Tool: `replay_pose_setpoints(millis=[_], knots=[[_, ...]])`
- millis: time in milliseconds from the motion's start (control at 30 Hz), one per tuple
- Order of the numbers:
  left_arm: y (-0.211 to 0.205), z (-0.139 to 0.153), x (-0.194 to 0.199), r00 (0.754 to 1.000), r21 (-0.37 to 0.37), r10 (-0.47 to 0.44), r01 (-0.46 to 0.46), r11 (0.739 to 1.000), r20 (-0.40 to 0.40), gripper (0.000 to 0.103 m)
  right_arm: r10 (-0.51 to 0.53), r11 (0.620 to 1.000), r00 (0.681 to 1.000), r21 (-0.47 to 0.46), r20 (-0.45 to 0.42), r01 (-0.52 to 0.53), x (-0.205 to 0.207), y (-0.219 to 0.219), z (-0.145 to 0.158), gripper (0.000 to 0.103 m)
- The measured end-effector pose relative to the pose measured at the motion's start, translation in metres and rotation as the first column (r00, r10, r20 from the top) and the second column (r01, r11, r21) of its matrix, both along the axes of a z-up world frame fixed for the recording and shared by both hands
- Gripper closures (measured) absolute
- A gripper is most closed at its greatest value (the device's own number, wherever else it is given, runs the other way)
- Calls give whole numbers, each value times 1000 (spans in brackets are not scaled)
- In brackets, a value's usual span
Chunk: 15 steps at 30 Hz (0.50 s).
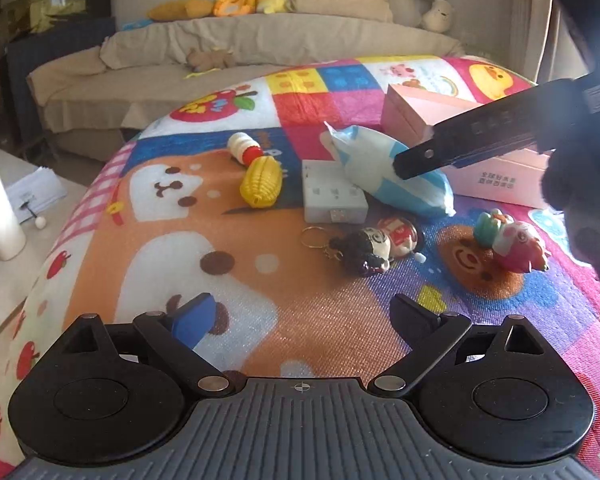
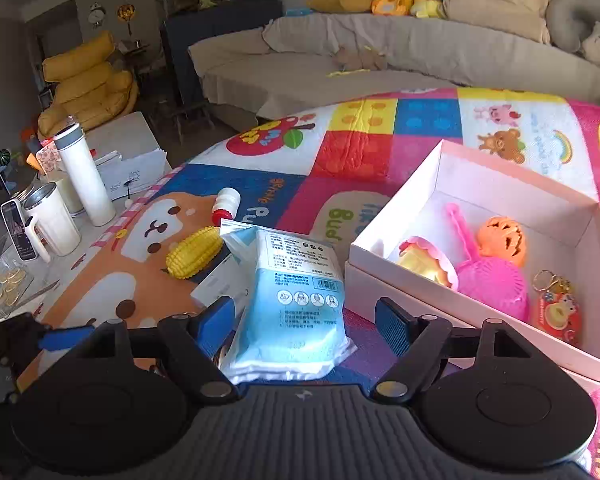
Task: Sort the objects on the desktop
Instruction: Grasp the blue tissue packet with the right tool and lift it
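A blue and white packet (image 2: pixel 296 292) lies on the patterned mat, propped on a white power strip (image 1: pixel 332 200). My right gripper (image 2: pixel 304 322) is open around the packet's near end, with a gap at the right pad. One of its fingers (image 1: pixel 428 154) shows over the packet (image 1: pixel 364 152). My left gripper (image 1: pixel 304 316) is open over bare mat, nothing between its pads. Ahead of it lie a doll keychain (image 1: pixel 364 250), a pink and green figure (image 1: pixel 516 244), a yellow corn toy (image 1: pixel 260 184) and a small red-capped bottle (image 1: pixel 242 148).
An open pink box (image 2: pixel 500 184) at the right holds an orange pumpkin (image 2: pixel 502 240), a pink ball (image 2: pixel 492 284), a cupcake toy and a keychain. A white flask (image 2: pixel 84 176) and mug (image 2: pixel 52 224) stand on a side table left. A sofa lies behind.
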<state>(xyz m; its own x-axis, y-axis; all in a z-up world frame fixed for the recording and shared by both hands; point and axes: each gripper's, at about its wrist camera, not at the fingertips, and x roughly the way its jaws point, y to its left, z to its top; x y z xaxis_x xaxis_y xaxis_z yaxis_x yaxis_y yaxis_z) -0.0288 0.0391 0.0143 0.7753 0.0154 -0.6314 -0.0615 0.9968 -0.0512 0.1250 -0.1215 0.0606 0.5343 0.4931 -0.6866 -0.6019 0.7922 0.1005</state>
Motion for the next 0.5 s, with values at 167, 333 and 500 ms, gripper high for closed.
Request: replay_pose_setpoints(millis=[167,333,500], knots=[[5,2,-4,1000,-15,-8,8,1000,2,3,-8,999,999,-46,-41,7,15,22,-20,25],[3,4,-5,1000,-16,-14,14,1000,2,3,44,999,991,-20,-127,-47,9,34,-28,41],[0,9,-8,1000,-6,-21,21,1000,4,3,112,994,983,24,-148,-110,-21,31,-22,48]])
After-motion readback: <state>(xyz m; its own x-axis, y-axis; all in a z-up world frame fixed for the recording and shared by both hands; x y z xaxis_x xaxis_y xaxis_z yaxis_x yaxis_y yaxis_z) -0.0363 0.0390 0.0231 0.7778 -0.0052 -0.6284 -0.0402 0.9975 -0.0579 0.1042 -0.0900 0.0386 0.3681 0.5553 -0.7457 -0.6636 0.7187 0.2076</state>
